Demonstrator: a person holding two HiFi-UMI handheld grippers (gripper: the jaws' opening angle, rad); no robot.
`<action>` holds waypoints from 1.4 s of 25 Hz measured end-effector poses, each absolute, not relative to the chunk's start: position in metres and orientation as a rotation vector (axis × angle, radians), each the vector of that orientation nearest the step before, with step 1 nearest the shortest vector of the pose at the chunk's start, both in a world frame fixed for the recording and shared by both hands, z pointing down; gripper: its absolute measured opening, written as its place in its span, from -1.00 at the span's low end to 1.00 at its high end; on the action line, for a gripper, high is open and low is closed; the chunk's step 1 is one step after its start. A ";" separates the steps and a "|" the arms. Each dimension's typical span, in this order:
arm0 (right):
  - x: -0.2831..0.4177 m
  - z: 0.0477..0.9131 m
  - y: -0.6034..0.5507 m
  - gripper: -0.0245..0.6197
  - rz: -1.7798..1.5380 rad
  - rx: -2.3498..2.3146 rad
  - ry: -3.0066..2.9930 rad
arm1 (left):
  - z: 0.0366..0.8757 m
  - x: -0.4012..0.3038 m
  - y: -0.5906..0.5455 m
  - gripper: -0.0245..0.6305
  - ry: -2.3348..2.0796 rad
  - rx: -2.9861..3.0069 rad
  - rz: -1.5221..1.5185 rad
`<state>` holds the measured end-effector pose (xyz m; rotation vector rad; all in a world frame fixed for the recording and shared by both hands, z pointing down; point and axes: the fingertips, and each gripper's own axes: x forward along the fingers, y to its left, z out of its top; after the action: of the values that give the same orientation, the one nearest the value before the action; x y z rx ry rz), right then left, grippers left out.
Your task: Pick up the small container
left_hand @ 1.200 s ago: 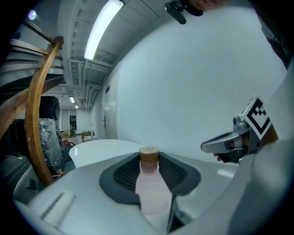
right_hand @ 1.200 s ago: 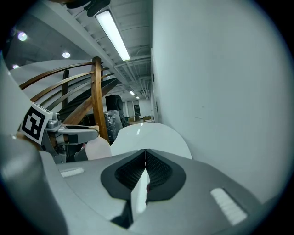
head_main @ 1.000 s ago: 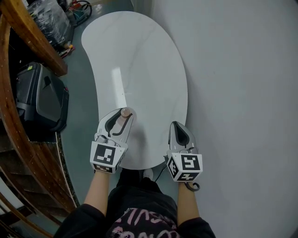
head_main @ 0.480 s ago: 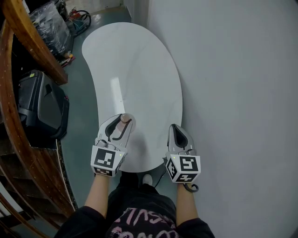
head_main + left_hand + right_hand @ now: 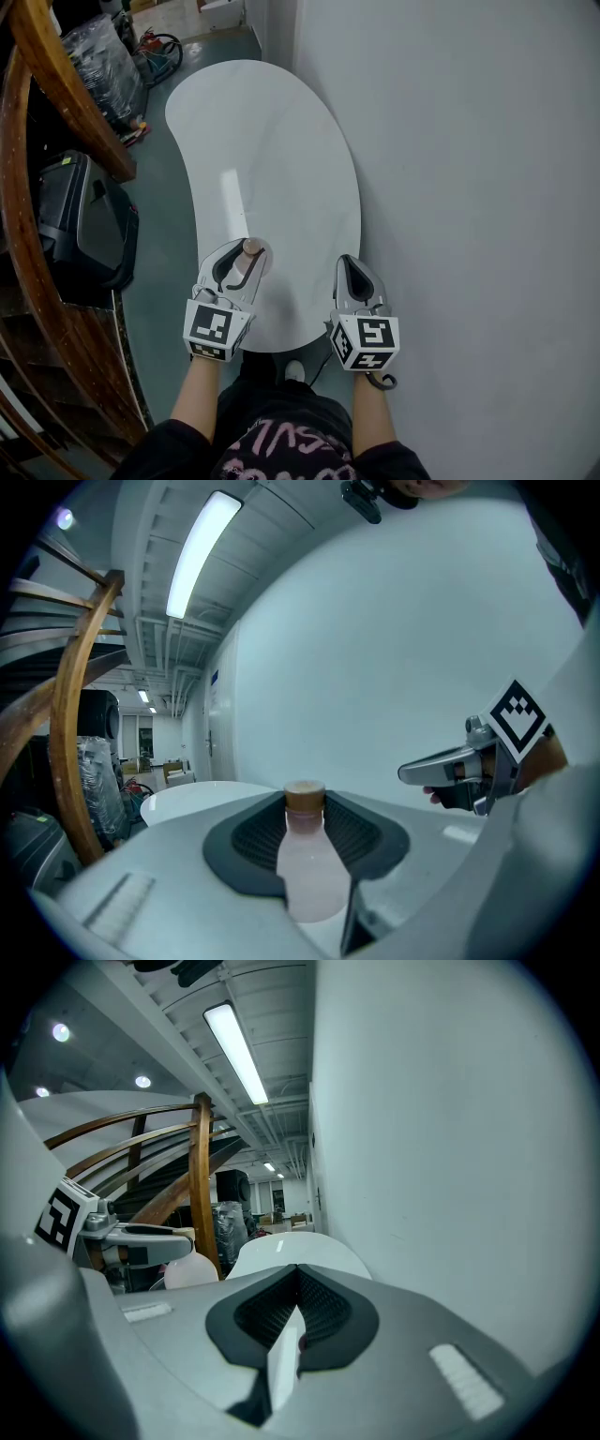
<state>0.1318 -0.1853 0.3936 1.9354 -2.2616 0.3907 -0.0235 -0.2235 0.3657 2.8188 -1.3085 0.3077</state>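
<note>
Fingers (image 5: 246, 841) of the left gripper (image 5: 246, 255) are closed on the small container (image 5: 307, 878), a pale translucent bottle with a tan cap. The ribbed pads clamp its body; its long axis runs roughly along the fingers, cap toward the tips. The grip sits on the widest part of the body. Judged sensible: the neck is narrow and offers the pads little to bear on. The container hangs over the near end of the white table (image 5: 272, 141) and appears clear of the surface, though contact cannot be ruled out from above. Left forearm (image 5: 199, 389) reaches straight out from the body, the gripper angled slightly rightward, its marker cube (image 5: 214, 328) nearest the person. Pick-up judged essentially done. Right gripper (image 5: 352, 264): fingers pressed together with nothing between them, as the right gripper view shows. It sits about level with the left one, apart from the container, over the table's near right edge and close to the grey wall (image 5: 469, 187). Judged parked out of the way, since one gripper suffices for so small an item. Right forearm (image 5: 375, 412) runs roughly parallel to the left.
</note>
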 end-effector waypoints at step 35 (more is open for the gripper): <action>0.045 0.365 -0.210 -0.90 0.276 1.664 -2.468 | 0.343 -0.105 -0.206 -0.53 -1.589 2.725 0.261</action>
<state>0.0445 -0.2099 0.3654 1.6643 -2.4679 0.2764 -0.1052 -0.2061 0.3427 2.7251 -1.5895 0.2606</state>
